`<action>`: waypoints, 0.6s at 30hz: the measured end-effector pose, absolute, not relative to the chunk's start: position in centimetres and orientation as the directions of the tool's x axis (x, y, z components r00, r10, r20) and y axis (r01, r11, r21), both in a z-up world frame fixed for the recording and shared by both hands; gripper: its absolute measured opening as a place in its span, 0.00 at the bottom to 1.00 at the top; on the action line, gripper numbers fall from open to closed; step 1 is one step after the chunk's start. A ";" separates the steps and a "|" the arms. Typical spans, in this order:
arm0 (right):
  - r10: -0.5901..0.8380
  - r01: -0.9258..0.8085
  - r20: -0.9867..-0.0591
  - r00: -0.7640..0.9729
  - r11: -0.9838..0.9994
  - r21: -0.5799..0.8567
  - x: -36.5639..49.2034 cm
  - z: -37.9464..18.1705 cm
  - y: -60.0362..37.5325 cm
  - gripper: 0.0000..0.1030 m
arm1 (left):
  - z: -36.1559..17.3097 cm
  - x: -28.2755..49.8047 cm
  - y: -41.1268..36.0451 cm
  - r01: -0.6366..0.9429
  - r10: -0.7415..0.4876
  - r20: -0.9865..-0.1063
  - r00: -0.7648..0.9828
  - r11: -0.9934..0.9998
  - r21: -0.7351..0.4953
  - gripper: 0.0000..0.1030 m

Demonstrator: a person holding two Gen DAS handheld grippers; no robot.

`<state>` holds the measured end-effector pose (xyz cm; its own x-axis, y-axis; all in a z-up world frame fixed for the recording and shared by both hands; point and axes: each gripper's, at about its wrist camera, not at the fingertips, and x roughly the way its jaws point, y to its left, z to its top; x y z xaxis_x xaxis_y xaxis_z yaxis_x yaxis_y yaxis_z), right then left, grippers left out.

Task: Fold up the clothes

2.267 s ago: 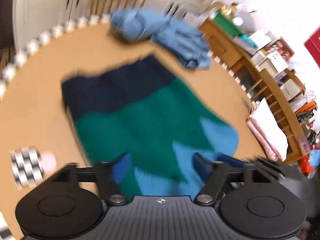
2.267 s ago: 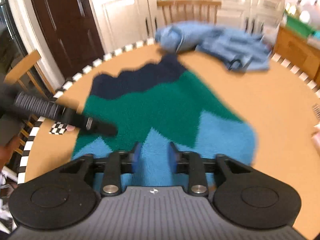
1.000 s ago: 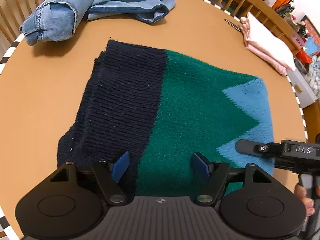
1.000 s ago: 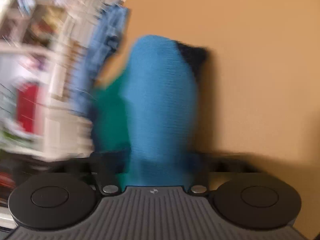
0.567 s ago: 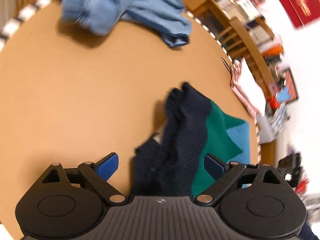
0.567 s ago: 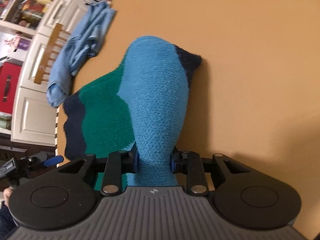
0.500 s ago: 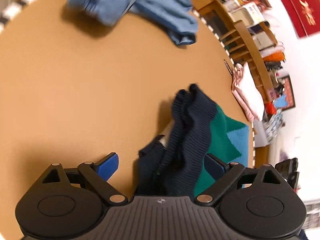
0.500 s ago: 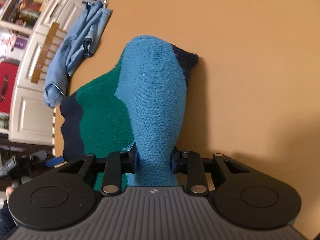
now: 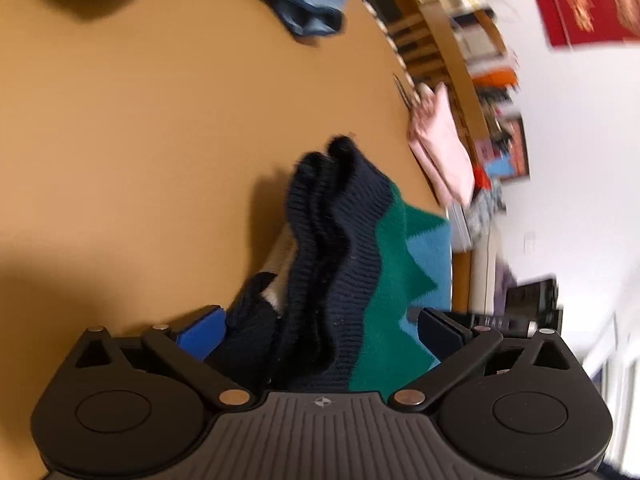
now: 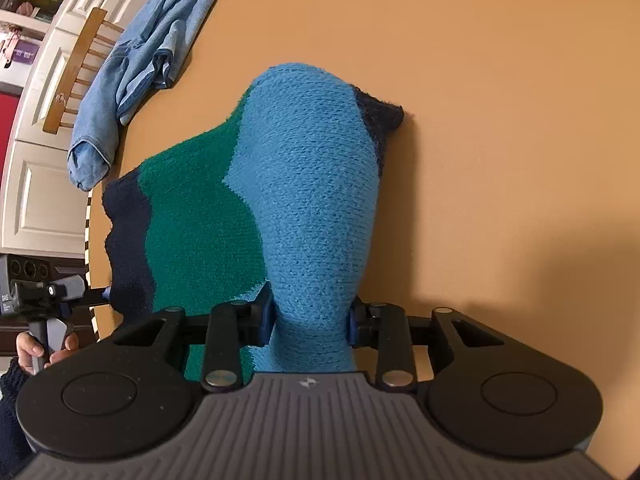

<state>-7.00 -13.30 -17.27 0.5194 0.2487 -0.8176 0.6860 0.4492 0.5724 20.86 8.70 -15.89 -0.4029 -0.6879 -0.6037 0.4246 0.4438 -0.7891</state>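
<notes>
A knitted sweater with navy, green and light blue bands (image 10: pixel 304 184) is lifted off the round tan table (image 10: pixel 500 120). My right gripper (image 10: pixel 310 322) is shut on its light blue end, and the fabric hangs forward from the jaws. In the left wrist view my left gripper (image 9: pixel 316 330) stands wide open around the bunched navy end of the sweater (image 9: pixel 332 248), with the fabric between the blue pads (image 9: pixel 200 330). The left gripper also shows at the far left of the right wrist view (image 10: pixel 80 292).
A blue denim garment (image 10: pixel 140 72) lies at the far side of the table, seen too in the left wrist view (image 9: pixel 308 0). A folded pink cloth (image 9: pixel 444 148) sits at the table's right edge. A wooden chair (image 10: pixel 76 76), white cabinets and shelves surround the table.
The right gripper has raised the light blue end slightly higher. The left gripper has tilted and moved closer around the navy end, jaws still wide.
</notes>
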 end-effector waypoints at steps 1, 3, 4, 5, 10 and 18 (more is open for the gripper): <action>0.249 0.687 -0.817 0.521 0.445 0.574 -6.9 -17.3 -13.3 0.33 | -15.9 20.7 8.3 0.443 -0.680 -0.607 -0.411 0.432 -0.785 1.00; 0.250 0.688 -0.814 0.523 0.439 0.577 -7.0 -17.3 -13.4 0.33 | -15.9 20.5 7.6 0.461 -0.672 -0.610 -0.420 0.420 -0.781 1.00; 0.251 0.688 -0.813 0.525 0.437 0.579 -7.0 -17.4 -13.4 0.33 | -15.9 20.4 7.2 0.469 -0.671 -0.610 -0.422 0.414 -0.780 1.00; 0.251 0.689 -0.813 0.525 0.436 0.580 -7.0 -17.4 -13.4 0.33 | -15.9 20.1 6.9 0.482 -0.671 -0.610 -0.422 0.404 -0.777 0.99; 0.250 0.687 -0.811 0.528 0.436 0.582 -7.1 -17.3 -13.3 0.34 | -15.1 17.0 6.2 0.631 -0.643 -0.664 -0.382 0.343 -0.695 0.59; 0.205 0.680 -0.806 0.555 0.447 0.581 -7.7 -17.0 -12.5 0.30 | -16.1 16.8 5.7 0.512 -0.604 -0.706 -0.370 0.501 -0.698 0.33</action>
<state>-7.71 -12.50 -17.02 0.5550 0.2046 -0.8063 0.6798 0.4470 0.5814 16.79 5.68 -16.07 -0.3704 -0.6040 -0.7057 0.5118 0.5013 -0.6976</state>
